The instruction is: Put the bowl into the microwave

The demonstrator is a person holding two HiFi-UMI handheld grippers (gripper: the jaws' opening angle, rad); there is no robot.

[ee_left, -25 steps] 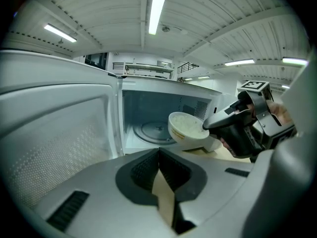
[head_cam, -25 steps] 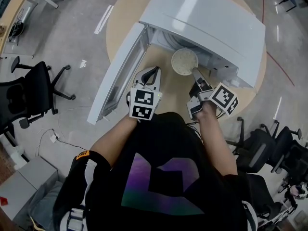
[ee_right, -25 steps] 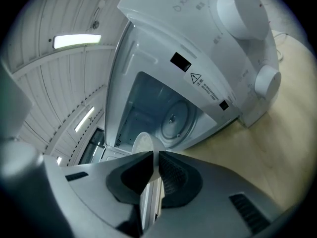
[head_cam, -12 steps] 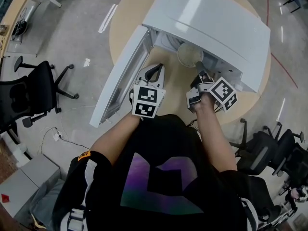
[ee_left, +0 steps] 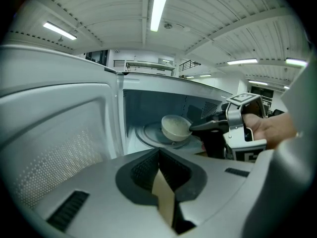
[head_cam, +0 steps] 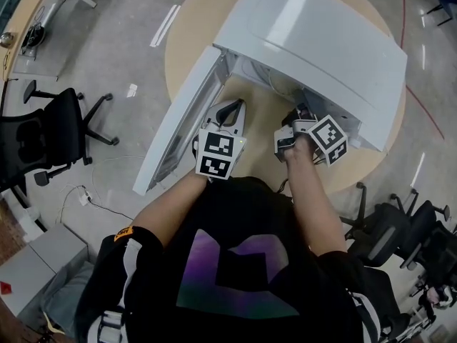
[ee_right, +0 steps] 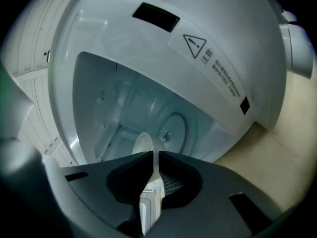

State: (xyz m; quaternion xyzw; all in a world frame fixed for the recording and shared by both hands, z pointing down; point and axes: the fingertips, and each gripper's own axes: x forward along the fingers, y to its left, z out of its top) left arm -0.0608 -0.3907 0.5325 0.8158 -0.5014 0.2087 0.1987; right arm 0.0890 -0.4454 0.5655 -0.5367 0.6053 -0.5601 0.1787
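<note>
A white microwave [head_cam: 321, 34] stands on a round wooden table [head_cam: 260, 123], its door [head_cam: 182, 123] swung open to the left. The pale bowl [ee_left: 174, 127] hangs inside the cavity just above the glass turntable [ee_left: 147, 137]. My right gripper [ee_left: 195, 128] is shut on its rim. In the right gripper view the bowl [ee_right: 144, 145] sits edge-on between the jaws of the right gripper [ee_right: 152, 155], the turntable [ee_right: 173, 128] behind it. In the head view the microwave top hides the bowl, and the right gripper [head_cam: 298, 111] reaches into the opening. My left gripper [head_cam: 230, 106] is shut and holds nothing in front of the door opening.
Black office chairs stand on the floor at the left [head_cam: 50, 131] and at the lower right [head_cam: 400, 227]. A grey box [head_cam: 36, 263] sits at the bottom left. The open door [ee_left: 54, 148] walls off the left side of my left gripper.
My right gripper has carried the bowl forward from the microwave's mouth into the cavity, so the head view no longer shows it. The left gripper has barely moved.
</note>
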